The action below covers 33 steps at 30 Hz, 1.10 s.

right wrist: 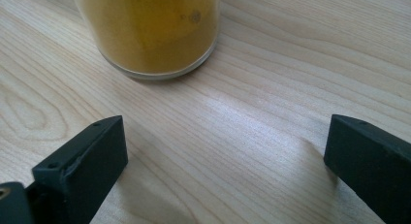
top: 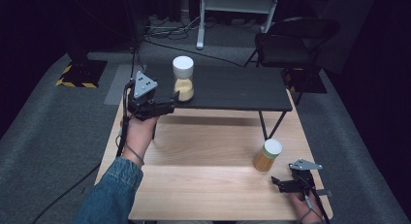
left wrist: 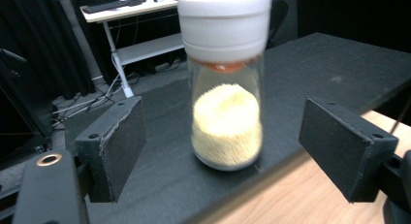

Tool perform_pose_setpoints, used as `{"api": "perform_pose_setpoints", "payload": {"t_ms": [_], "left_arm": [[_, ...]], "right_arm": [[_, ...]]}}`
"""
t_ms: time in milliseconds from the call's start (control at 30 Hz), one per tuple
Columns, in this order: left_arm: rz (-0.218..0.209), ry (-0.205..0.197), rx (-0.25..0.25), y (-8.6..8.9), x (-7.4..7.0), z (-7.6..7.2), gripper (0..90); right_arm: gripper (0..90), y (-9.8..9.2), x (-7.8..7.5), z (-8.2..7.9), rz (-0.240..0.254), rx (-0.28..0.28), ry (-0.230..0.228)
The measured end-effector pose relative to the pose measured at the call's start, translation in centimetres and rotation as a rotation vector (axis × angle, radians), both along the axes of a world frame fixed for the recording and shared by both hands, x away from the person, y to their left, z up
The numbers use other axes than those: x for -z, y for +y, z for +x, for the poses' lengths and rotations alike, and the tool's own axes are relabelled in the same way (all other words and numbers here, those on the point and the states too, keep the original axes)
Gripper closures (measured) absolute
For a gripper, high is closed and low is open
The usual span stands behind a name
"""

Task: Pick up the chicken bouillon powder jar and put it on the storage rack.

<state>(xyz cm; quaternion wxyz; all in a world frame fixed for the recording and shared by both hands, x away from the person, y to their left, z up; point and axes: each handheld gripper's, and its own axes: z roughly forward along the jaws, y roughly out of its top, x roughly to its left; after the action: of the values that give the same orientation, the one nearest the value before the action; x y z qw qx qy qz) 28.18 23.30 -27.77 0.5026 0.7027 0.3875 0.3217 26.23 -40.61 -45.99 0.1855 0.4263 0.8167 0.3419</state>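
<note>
A glass jar of pale yellow grains with a white lid stands near the front edge of a low black table. My left gripper is open just in front of it, jaws wide on either side, not touching. A second jar of orange-yellow powder with a white lid stands on the wooden table at the right. My right gripper sits open just short of that jar, nothing between its jaws.
The black table stands raised on the far part of the wooden table. A dark chair and a white stand are behind it on the grey floor. Cables trail at the left.
</note>
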Motion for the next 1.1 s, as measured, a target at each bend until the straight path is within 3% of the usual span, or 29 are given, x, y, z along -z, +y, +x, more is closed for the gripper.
{"api": "perform_pose_setpoints", "payload": {"t_ms": [533, 667, 1033, 1100], "left_arm": [[-0.014, 0.055, 0.045, 0.6, 4.1, -2.6, 17.2], [-0.047, 0.062, 0.048, 0.9, 5.8, -3.2, 17.2], [-0.016, 0.103, 0.051, 1.1, 9.1, -4.7, 17.9], [-0.009, 0.095, 0.048, 1.3, 10.7, -5.3, 18.0]], "right_arm": [[1.7, 0.0, 0.0, 0.0, 0.000, 0.000, 0.000], [1.7, 0.0, 0.0, 0.0, 0.000, 0.000, 0.001], [1.7, 0.0, 0.0, 0.0, 0.000, 0.000, 0.001], [1.7, 0.0, 0.0, 0.0, 0.000, 0.000, 0.001]]}}
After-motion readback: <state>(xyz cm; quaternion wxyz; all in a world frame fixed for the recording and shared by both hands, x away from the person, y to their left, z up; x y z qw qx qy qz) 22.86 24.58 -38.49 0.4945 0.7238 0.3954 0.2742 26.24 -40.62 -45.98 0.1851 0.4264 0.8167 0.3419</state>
